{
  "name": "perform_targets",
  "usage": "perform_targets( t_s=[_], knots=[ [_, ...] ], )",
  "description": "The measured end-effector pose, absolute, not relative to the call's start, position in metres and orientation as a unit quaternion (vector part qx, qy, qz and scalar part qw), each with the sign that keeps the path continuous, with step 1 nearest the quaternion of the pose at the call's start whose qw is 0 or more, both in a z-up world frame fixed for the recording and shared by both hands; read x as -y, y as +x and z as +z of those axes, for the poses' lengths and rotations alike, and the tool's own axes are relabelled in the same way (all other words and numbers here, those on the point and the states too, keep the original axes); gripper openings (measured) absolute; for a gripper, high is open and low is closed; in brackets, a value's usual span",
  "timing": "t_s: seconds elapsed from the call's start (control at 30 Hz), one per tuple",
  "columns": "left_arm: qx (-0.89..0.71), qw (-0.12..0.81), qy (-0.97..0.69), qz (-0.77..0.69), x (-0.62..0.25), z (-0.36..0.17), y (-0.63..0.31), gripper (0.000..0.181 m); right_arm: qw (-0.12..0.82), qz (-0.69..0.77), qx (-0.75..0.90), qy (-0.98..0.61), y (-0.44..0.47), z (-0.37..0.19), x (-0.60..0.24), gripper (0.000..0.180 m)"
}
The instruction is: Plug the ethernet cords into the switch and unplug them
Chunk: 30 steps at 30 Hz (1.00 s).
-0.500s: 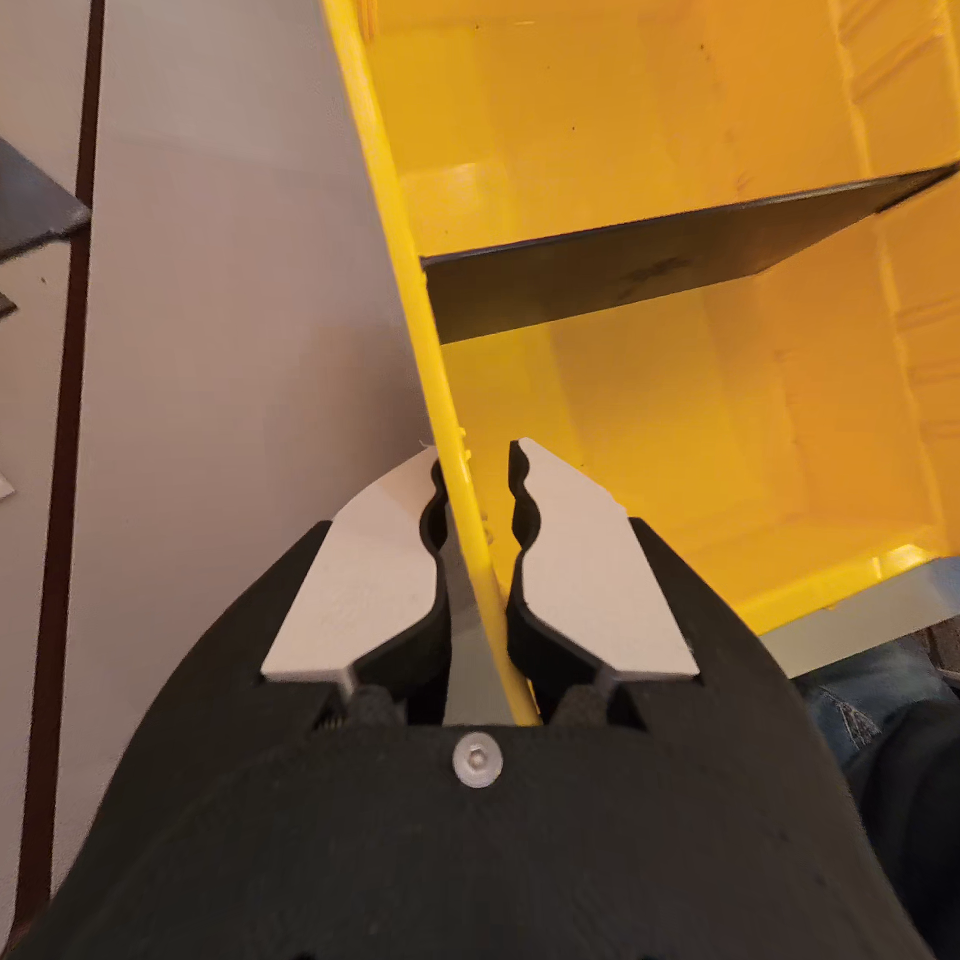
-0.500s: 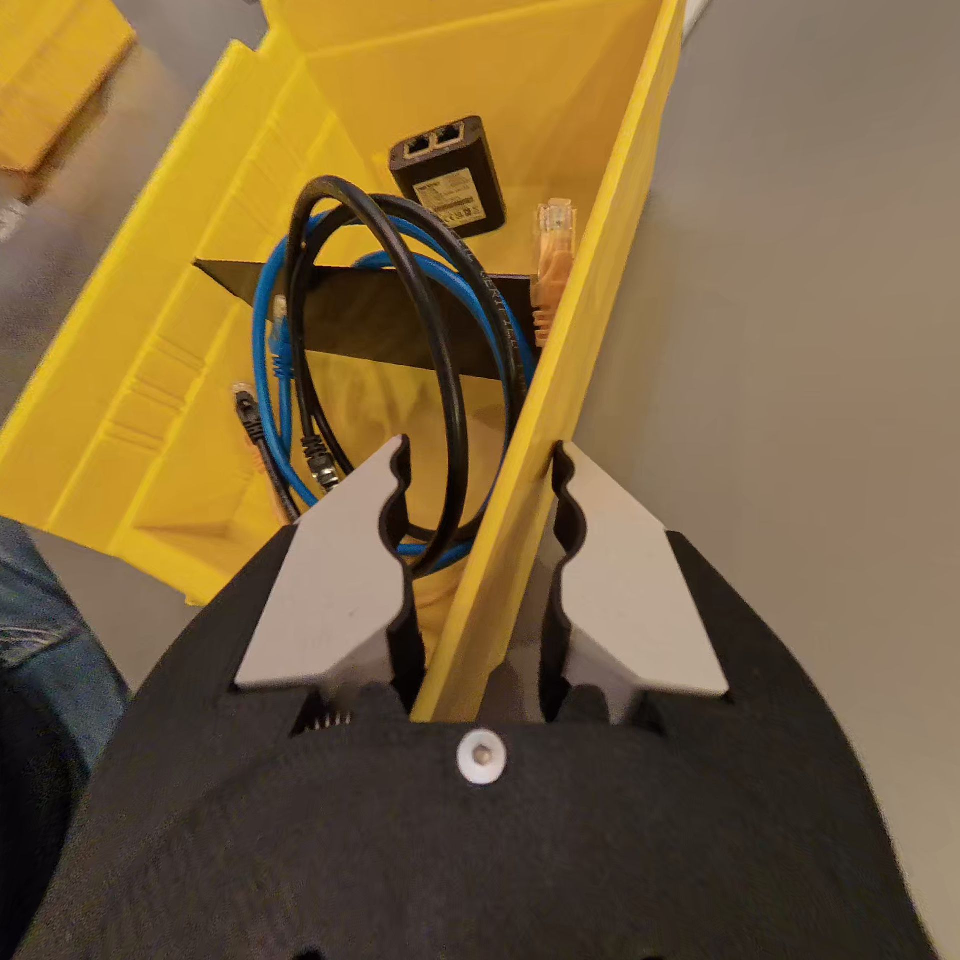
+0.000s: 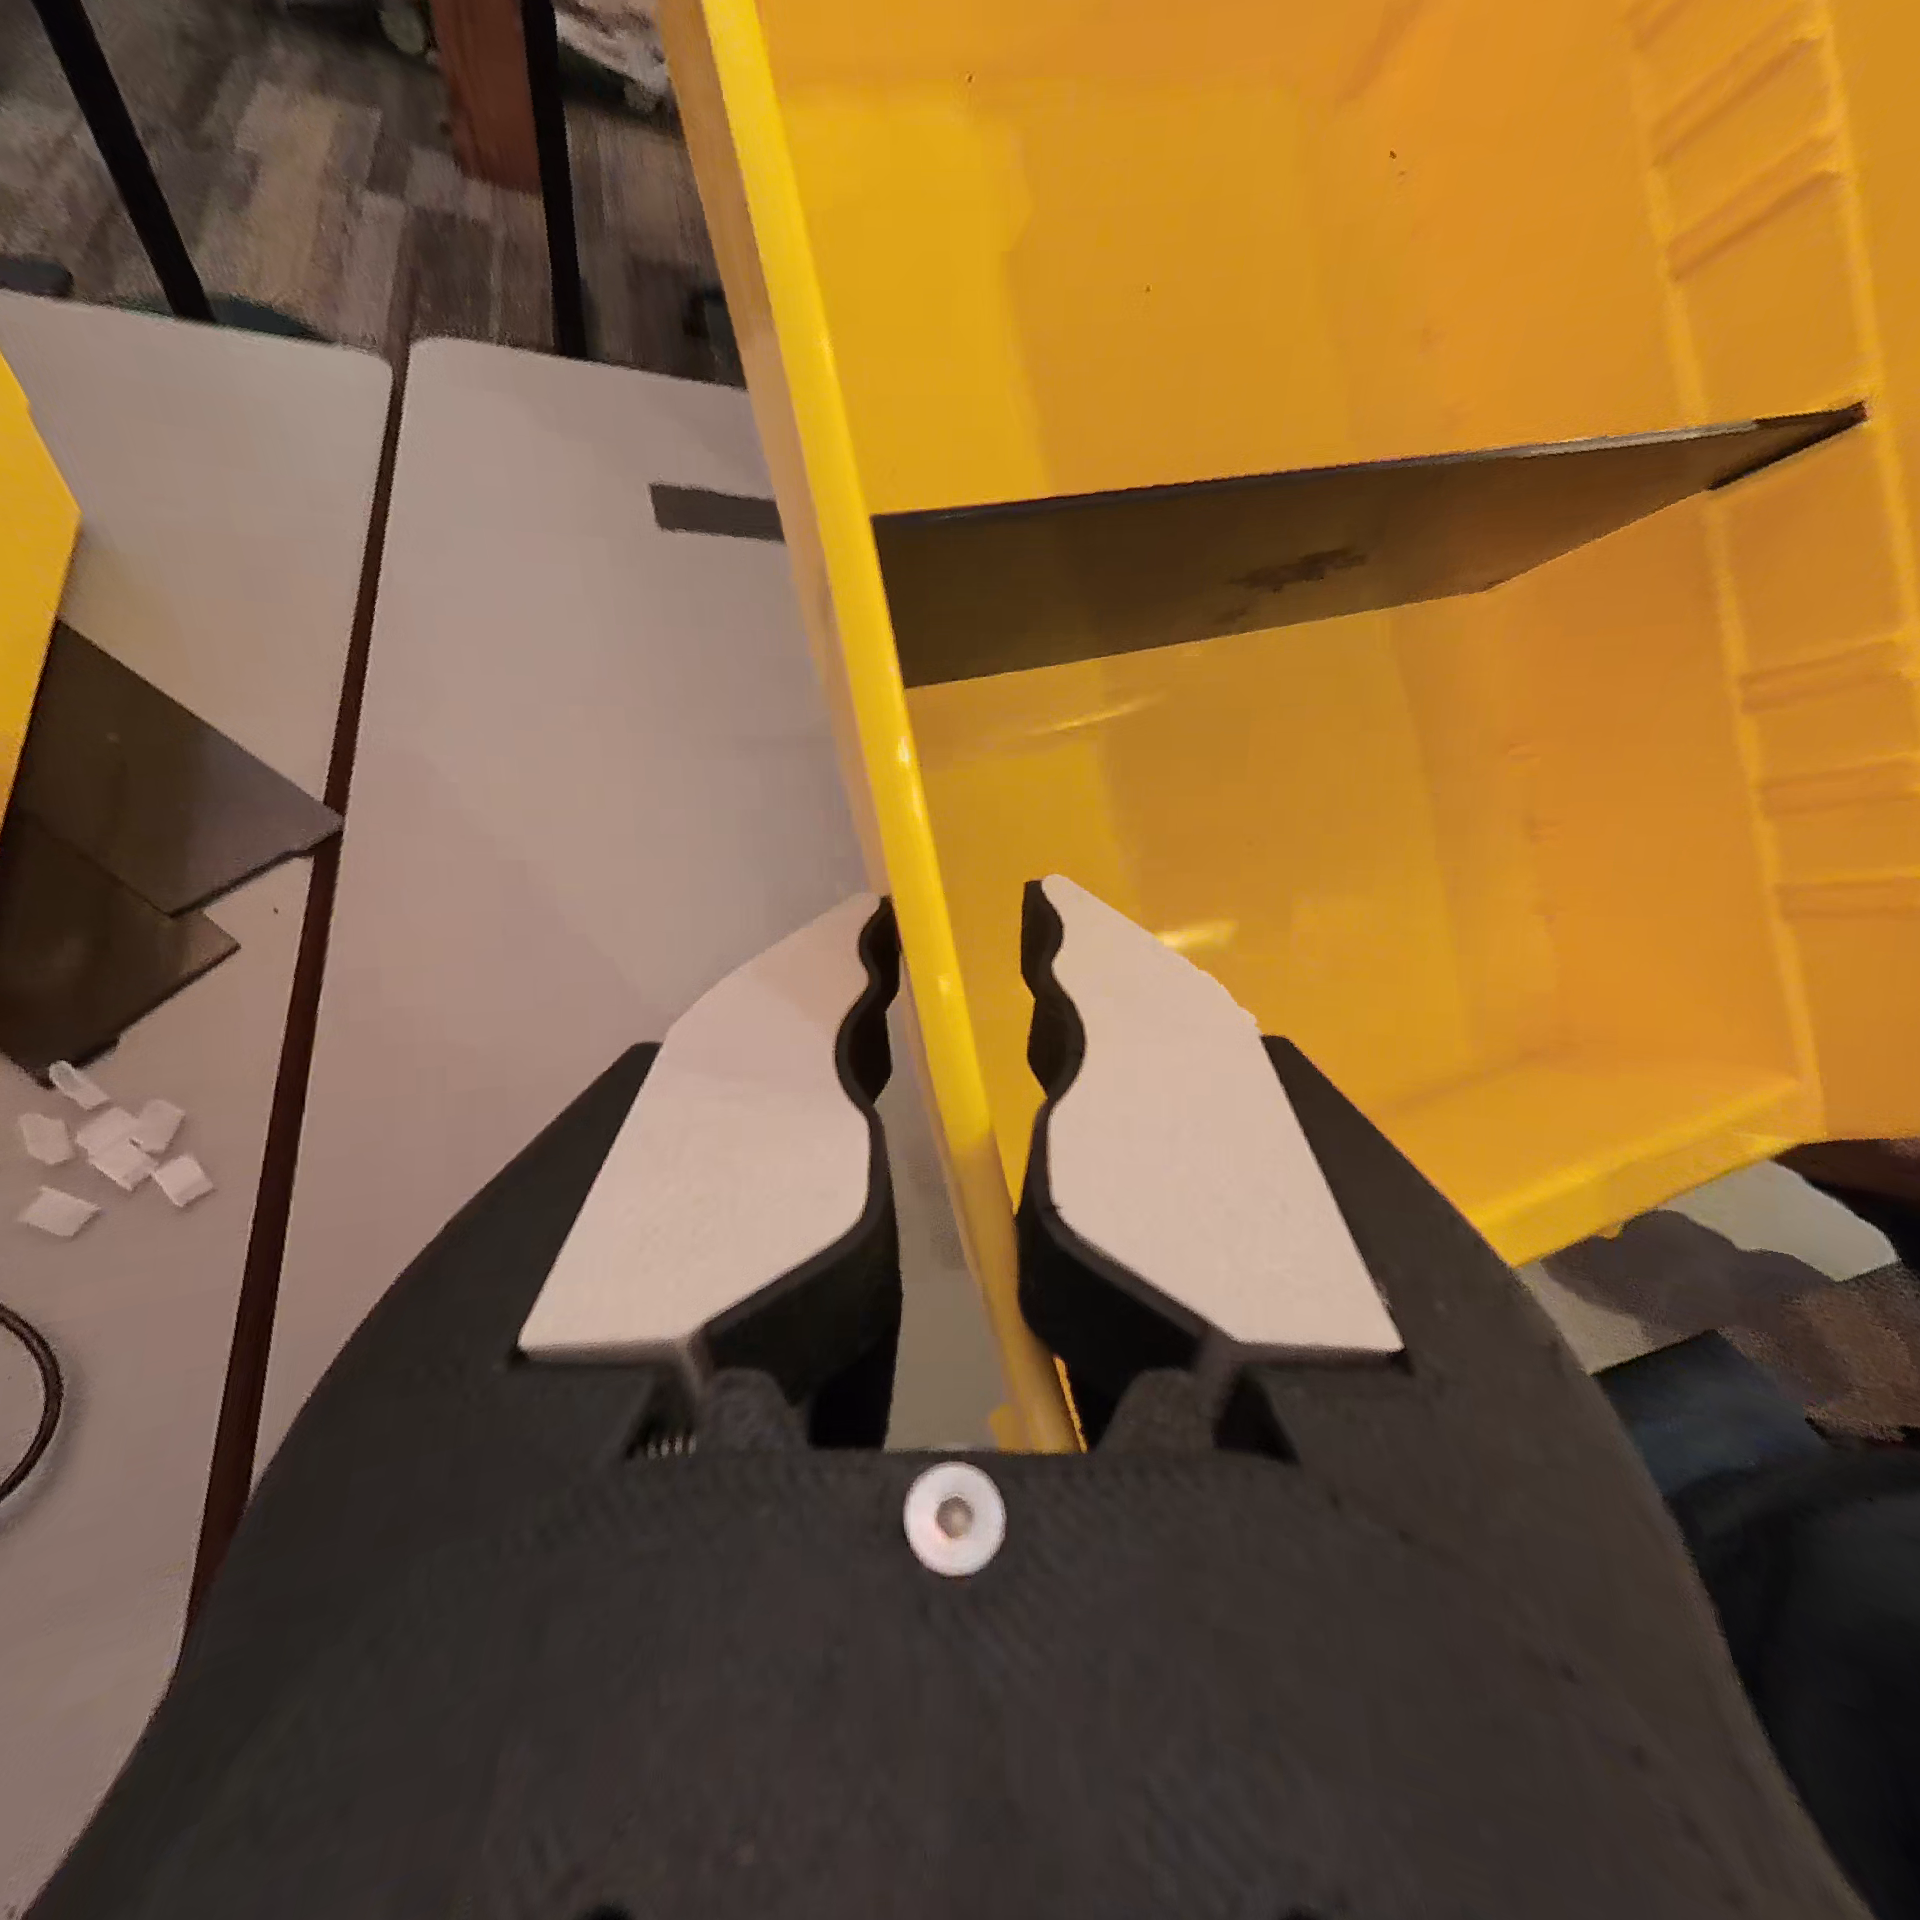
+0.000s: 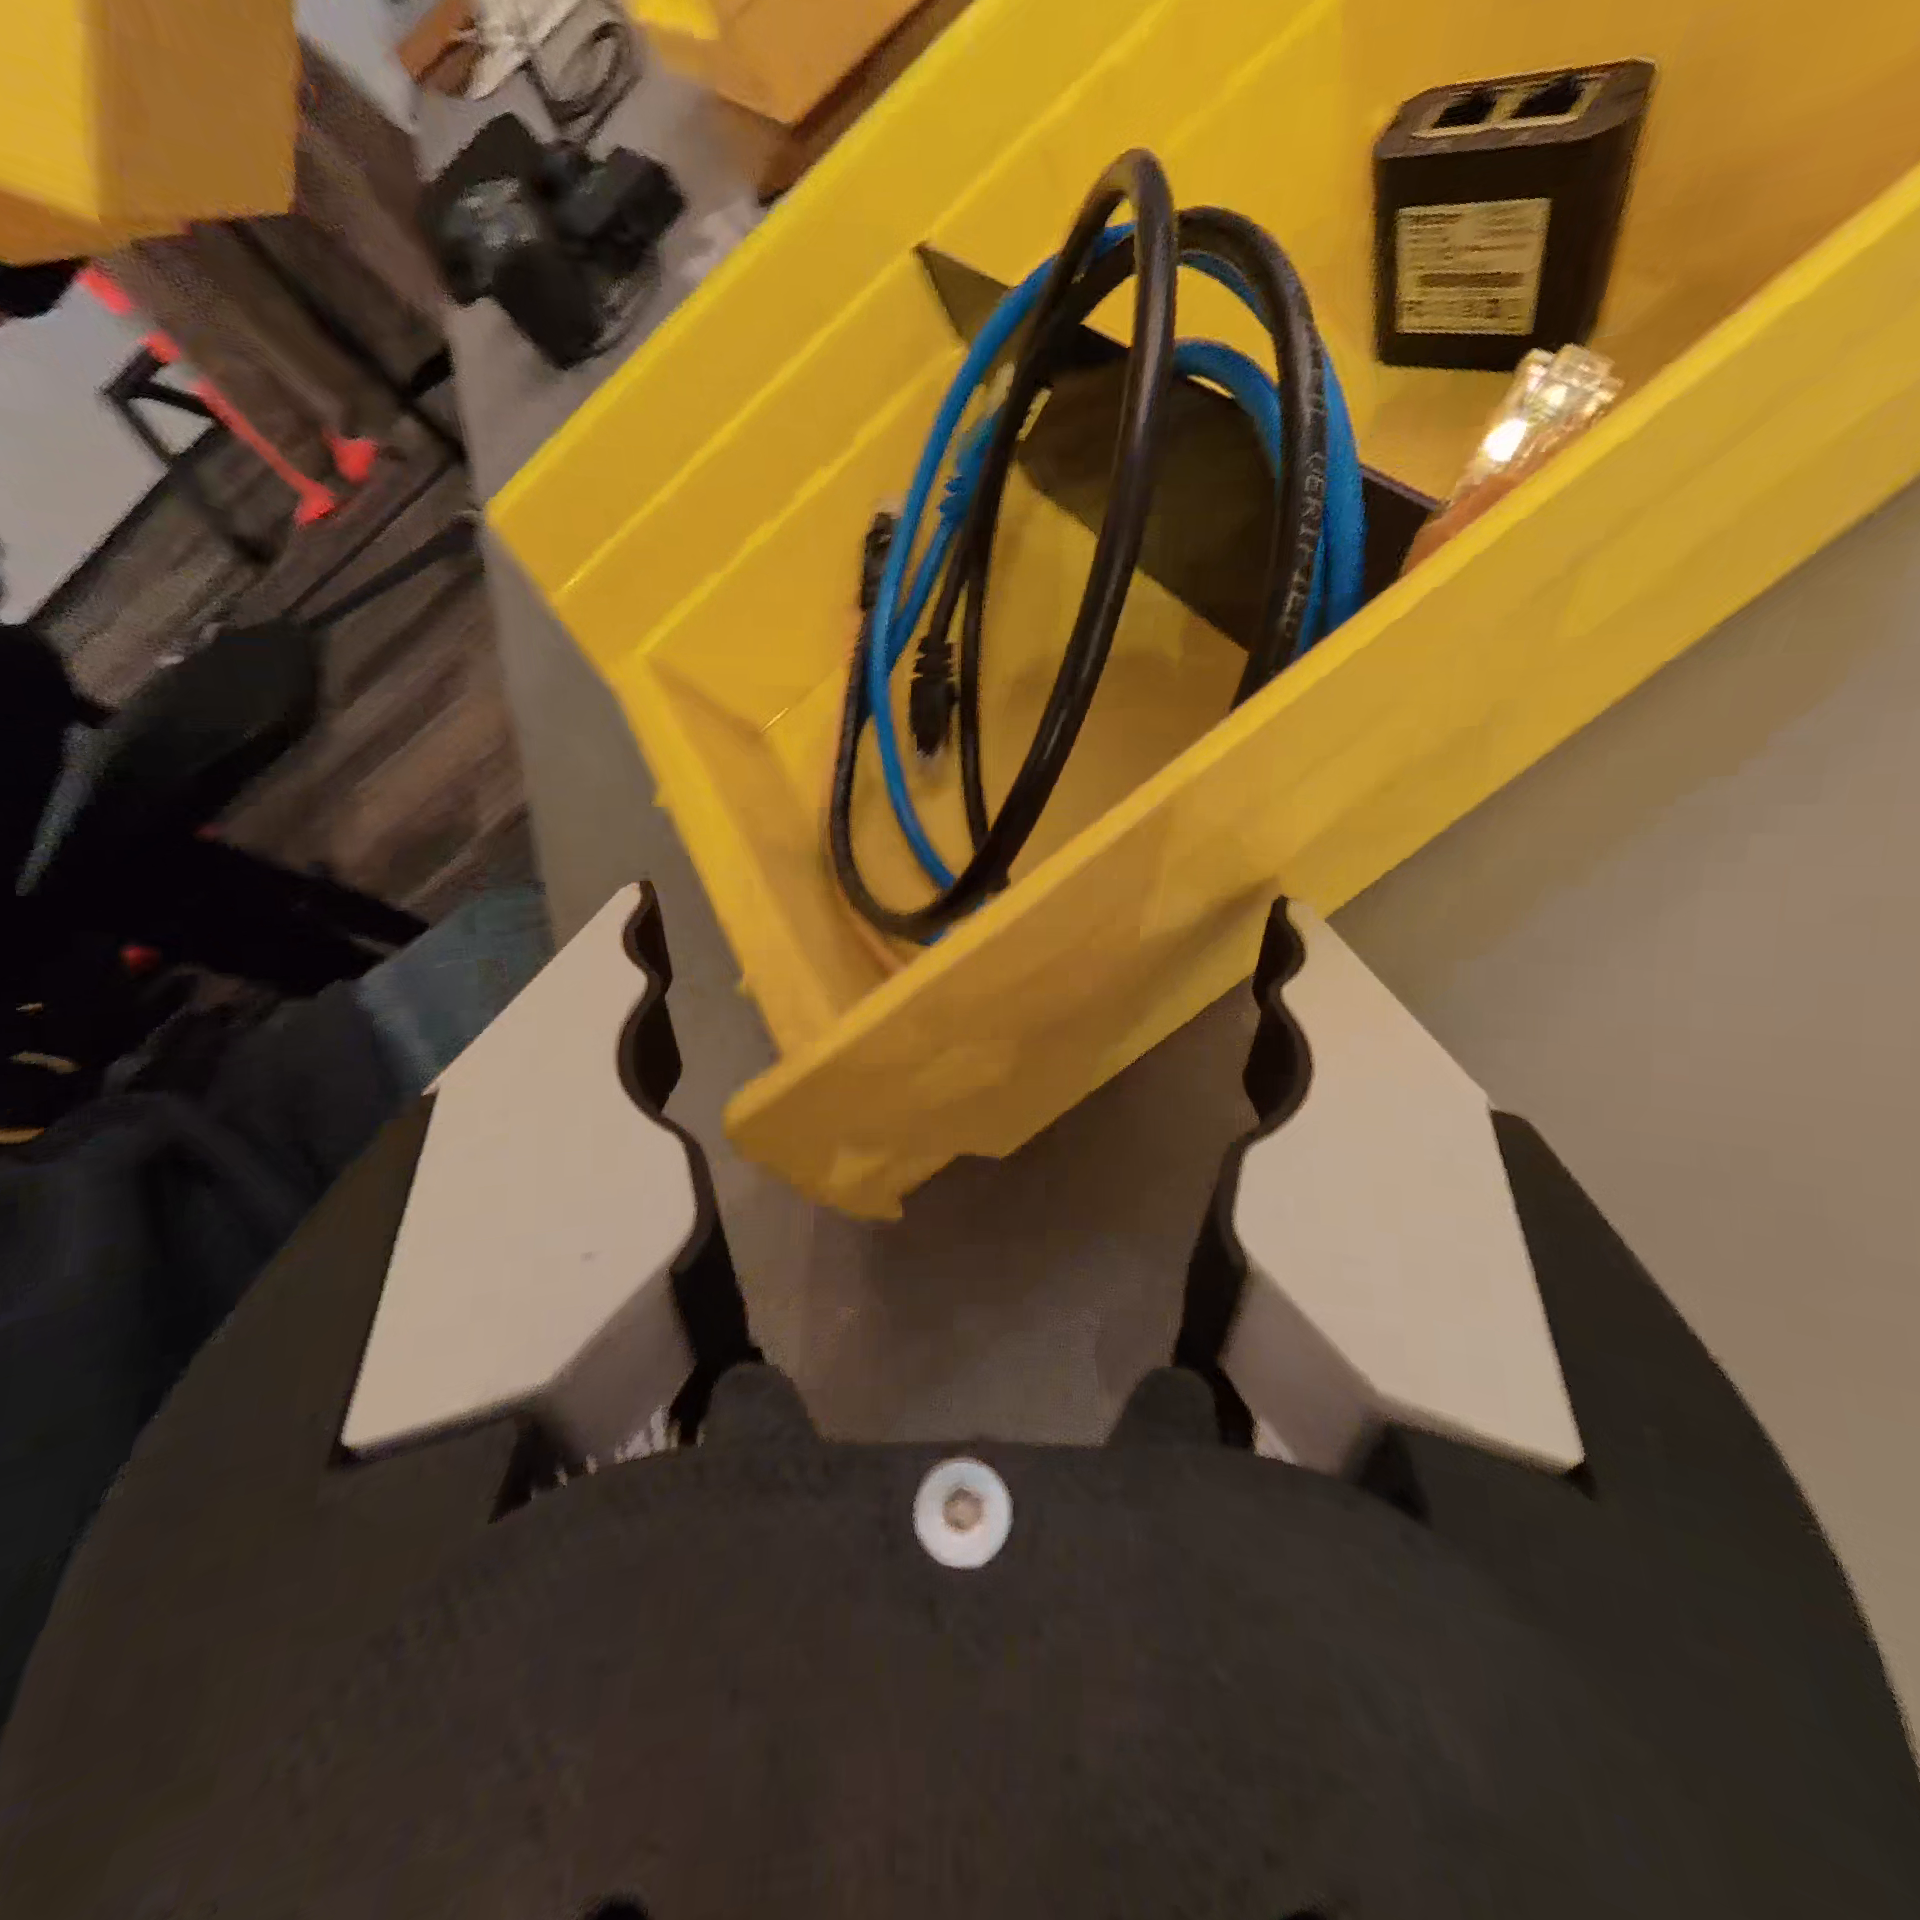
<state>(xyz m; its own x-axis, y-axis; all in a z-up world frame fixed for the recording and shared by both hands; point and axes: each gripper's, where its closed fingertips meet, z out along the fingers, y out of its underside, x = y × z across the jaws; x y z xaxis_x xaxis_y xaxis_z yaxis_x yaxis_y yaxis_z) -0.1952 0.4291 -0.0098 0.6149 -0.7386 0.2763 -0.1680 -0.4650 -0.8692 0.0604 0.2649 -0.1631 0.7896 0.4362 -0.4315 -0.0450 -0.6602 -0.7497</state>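
Two fingers of the left gripper close on the yellow bin side wall. The right gripper gapes wide, holding nothing, the bin's corner between its fingertips. Inside the tilted bin, coiled blue and black ethernet cords lean on a black divider; the black switch sits beyond it.

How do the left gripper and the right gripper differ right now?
The left gripper straddles the yellow bin's side wall with a narrow gap; the right gripper is open wide, with only the bin's corner between its fingers. The left fingers sit close against the wall; the right fingers stand clear of the bin. Both have grey fingers on black bodies.
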Motion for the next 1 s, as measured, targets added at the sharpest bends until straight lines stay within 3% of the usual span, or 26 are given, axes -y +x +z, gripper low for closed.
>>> perform_targets(
  t_s=[0.2,0.53,0.8,0.87,0.93,1.0],
  knots=[
    [-0.325,0.428,-0.757,-0.371,-0.400,0.012,-0.151,0.021,0.470,0.275,0.149,-0.826,0.074,-0.127,-0.255,0.108],
    [-0.455,0.376,-0.720,-0.366,-0.327,-0.024,0.032,0.024,0.647,0.177,0.097,-0.736,0.164,-0.018,-0.142,0.107],
    [-0.535,0.304,-0.689,-0.384,-0.251,-0.065,0.158,0.022,0.679,0.112,-0.023,-0.725,0.208,-0.029,-0.062,0.098],
    [-0.544,0.286,-0.686,-0.390,-0.235,-0.078,0.179,0.021,0.670,0.128,-0.021,-0.731,0.208,-0.034,-0.045,0.081],
    [-0.542,0.247,-0.686,-0.418,-0.217,-0.091,0.199,0.021,0.667,0.141,-0.058,-0.729,0.221,-0.039,-0.033,0.092],
    [-0.547,0.234,-0.688,-0.416,-0.208,-0.107,0.216,0.020,0.662,0.137,-0.090,-0.732,0.236,-0.047,-0.023,0.092]
  ],
)
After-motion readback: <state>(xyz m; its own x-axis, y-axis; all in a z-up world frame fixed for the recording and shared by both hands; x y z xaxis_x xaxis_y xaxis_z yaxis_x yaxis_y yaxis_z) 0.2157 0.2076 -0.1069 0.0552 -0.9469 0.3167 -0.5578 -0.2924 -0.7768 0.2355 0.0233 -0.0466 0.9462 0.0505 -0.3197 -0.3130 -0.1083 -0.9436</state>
